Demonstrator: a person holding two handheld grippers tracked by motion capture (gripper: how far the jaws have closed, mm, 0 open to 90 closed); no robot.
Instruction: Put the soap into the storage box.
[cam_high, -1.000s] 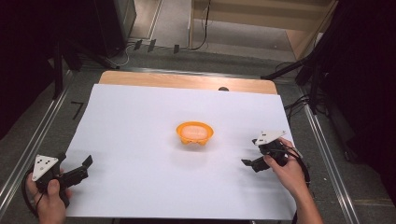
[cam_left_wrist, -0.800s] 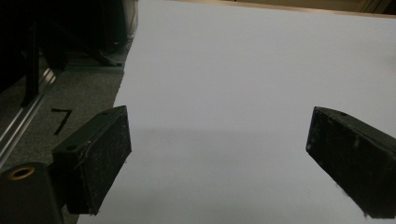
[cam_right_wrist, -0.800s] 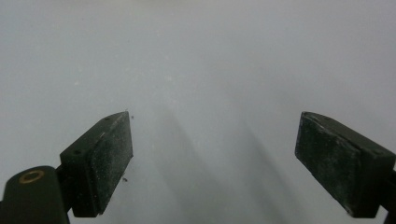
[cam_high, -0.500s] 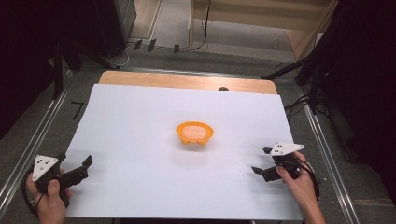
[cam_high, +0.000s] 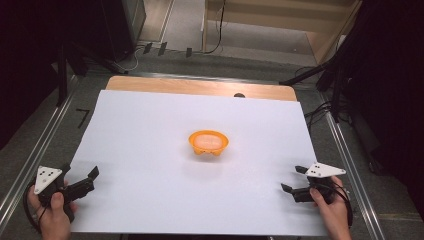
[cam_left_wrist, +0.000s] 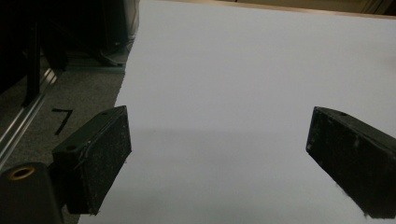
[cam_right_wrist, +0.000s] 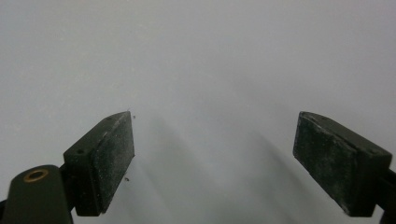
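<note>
The right gripper (cam_high: 294, 179) has moved back from the orange bowl (cam_high: 208, 143) toward the table's near right corner.

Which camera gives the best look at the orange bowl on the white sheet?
The high view: the orange bowl sits whole and unobstructed near the middle of the white sheet. The left gripper view and the right gripper view look along open black jaws at bare sheet, giving no look at the bowl.
</note>
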